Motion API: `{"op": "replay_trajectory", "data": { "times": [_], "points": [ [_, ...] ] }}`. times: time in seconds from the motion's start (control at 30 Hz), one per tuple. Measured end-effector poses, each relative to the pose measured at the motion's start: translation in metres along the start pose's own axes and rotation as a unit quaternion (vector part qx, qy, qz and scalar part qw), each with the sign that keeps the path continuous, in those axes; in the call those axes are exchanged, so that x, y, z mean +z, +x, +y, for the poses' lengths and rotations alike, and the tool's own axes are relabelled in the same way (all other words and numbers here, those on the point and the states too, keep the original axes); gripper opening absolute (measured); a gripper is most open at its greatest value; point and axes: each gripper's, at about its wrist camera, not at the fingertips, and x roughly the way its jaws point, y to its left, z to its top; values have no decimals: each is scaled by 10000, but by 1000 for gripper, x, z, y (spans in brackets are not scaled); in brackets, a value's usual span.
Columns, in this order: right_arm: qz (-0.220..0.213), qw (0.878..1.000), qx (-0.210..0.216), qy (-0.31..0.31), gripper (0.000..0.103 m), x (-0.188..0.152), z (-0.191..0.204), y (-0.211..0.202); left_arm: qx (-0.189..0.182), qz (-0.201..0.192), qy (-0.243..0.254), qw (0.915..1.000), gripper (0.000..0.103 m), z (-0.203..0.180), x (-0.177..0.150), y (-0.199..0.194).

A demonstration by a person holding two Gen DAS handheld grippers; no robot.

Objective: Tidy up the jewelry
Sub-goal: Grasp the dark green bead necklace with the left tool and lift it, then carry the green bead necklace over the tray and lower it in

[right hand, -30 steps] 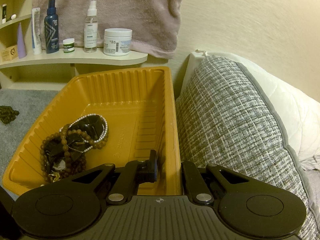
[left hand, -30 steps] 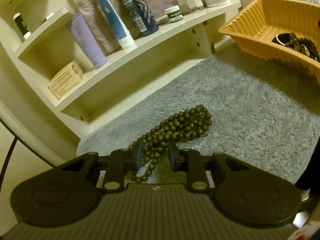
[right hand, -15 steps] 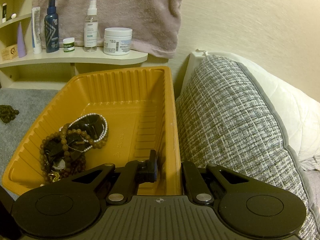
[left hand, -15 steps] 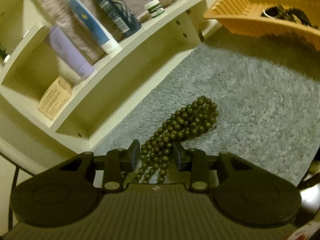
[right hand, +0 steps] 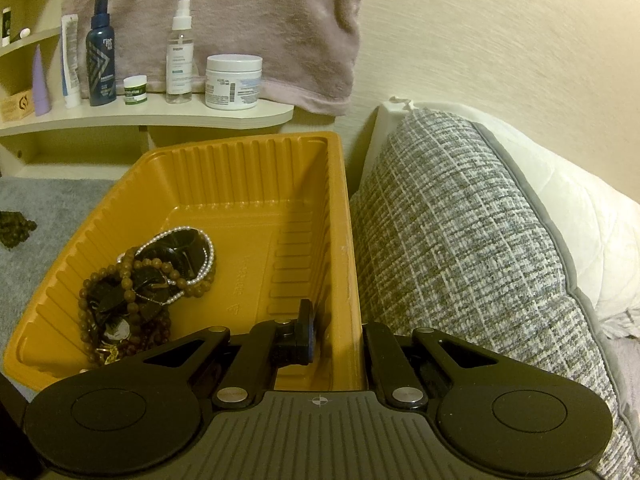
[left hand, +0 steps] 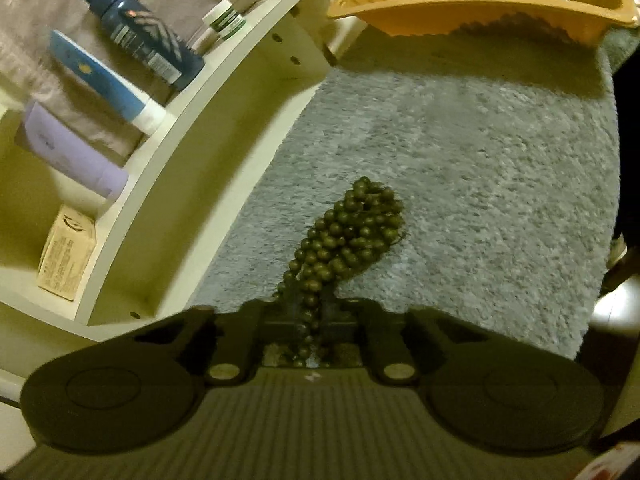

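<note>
A bunch of dark green beads (left hand: 348, 232) lies on the grey rug (left hand: 480, 180). Its near end runs between the fingers of my left gripper (left hand: 314, 312), whose jaws are closing and pinch the strand. The same beads (right hand: 14, 228) show at the far left of the right wrist view. An orange ribbed tray (right hand: 344, 220) holds a heap of brown bead strands, a pearl strand and dark pieces (right hand: 148, 276). My right gripper (right hand: 340, 336) is shut on the tray's right wall, one pad inside and one outside. The tray (left hand: 460, 12) also appears at the top of the left wrist view.
A cream shelf (right hand: 160, 116) behind the tray carries bottles, tubes and jars, under a hanging pink towel (right hand: 240, 20). A grey woven pillow (right hand: 460, 240) presses against the tray's right side. The shelf (left hand: 224, 92) borders the rug on the left.
My left gripper rolled and its jaws closed from wide apart onto the bead strand. The right gripper and the tray kept still.
</note>
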Motion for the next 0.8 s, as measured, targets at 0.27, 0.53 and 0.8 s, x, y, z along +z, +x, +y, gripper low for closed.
{"op": "replay_trajectory", "data": {
  "times": [0.27,0.53,0.8],
  "points": [
    [-10,10000,1,-17,6,0,0,-1,541,-603,-521,9954,7,23,4,-51],
    [-31,10000,-4,-1,6,0,1,-2,1059,-1310,-924,9814,7,75,31,-115],
    [-40,10000,-5,-21,6,0,1,-3,1432,-1883,-1157,9647,7,107,57,-168]
  ]
}}
